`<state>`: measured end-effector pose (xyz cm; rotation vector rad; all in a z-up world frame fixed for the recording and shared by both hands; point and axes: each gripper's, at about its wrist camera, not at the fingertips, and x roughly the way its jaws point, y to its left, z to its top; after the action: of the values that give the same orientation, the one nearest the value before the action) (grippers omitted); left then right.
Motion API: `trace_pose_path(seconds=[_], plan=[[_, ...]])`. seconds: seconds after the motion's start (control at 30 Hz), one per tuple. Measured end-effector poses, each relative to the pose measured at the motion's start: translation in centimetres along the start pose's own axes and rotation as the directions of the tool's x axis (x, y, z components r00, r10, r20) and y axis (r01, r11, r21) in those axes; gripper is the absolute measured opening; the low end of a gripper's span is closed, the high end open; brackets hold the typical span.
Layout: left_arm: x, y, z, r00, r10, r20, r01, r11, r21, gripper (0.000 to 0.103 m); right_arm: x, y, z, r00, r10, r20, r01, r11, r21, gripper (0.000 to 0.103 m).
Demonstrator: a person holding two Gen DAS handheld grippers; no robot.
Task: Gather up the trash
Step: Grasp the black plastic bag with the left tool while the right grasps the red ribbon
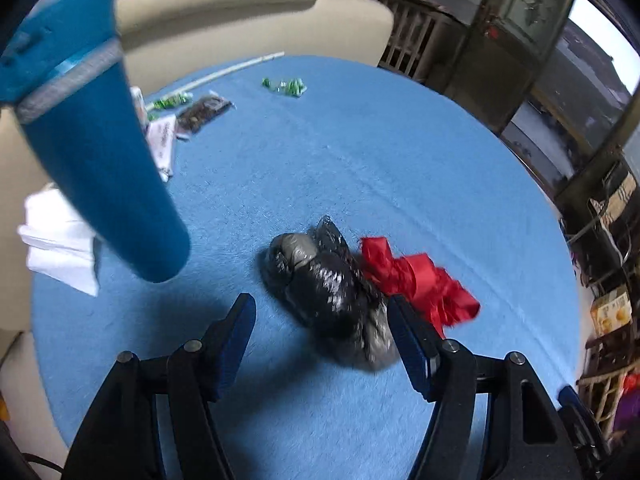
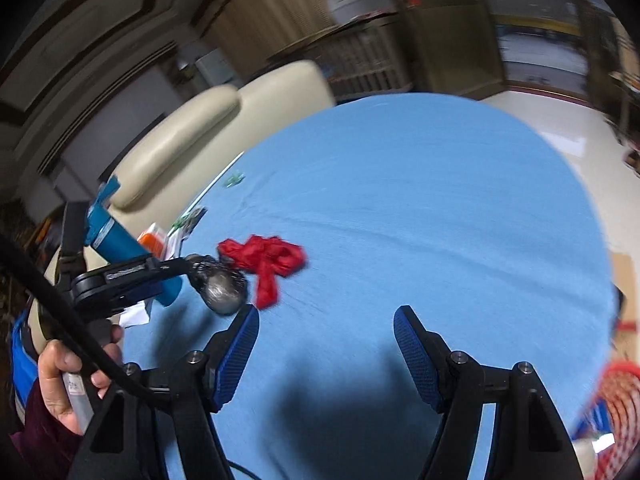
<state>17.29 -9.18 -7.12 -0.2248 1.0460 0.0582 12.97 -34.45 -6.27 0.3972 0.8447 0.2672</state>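
Note:
A crumpled black-and-silver bag (image 1: 324, 292) lies on the blue table (image 1: 360, 160), with a crumpled red wrapper (image 1: 420, 280) touching its right side. My left gripper (image 1: 320, 306) stands open over the bag's near end. Its right finger (image 1: 404, 328) is against the bag and its left finger is clear of it. In the right wrist view, the bag (image 2: 218, 288) and red wrapper (image 2: 264, 260) lie ahead and to the left. My right gripper (image 2: 326, 314) is open over bare cloth with nothing between its fingers. The left gripper (image 2: 180, 268) reaches the bag from the left.
A tall blue cylinder (image 1: 108, 168) stands at the left, with white tissue (image 1: 60, 248) behind it. Green wrappers (image 1: 284, 87), a dark packet (image 1: 204, 114) and a white packet (image 1: 162, 144) lie far left. A cream sofa (image 1: 248, 20) borders the table. A red mesh basket (image 2: 616, 400) is at the right.

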Motion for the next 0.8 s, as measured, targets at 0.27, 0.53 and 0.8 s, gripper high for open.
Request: trace_pose_path(seconds=[0.27, 0.53, 0.8], plan=[[3.2, 1.6, 1.3, 0.998, -0.029, -0.055, 0.026, 0.998, -0.065, 0.069, 10.3, 3.7, 5.2, 0.990, 0.112, -0.084, -0.126, 0.976, -0.178, 0.073], [4.5, 2.1, 1.8, 0.993, -0.084, -0.086, 0.079, 0.995, -0.067, 0.044, 18.1, 5.7, 5.4, 0.959, 0.144, -0.246, -0.218, 0.927, -0.305, 0.046], [3.2, -0.2, 0.2, 0.995, -0.075, -0.073, 0.078, 0.996, 0.044, 0.037, 13.2, 3.6, 3.2, 0.983, 0.110, -0.145, -0.143, 0.961, -0.237, 0.036]])
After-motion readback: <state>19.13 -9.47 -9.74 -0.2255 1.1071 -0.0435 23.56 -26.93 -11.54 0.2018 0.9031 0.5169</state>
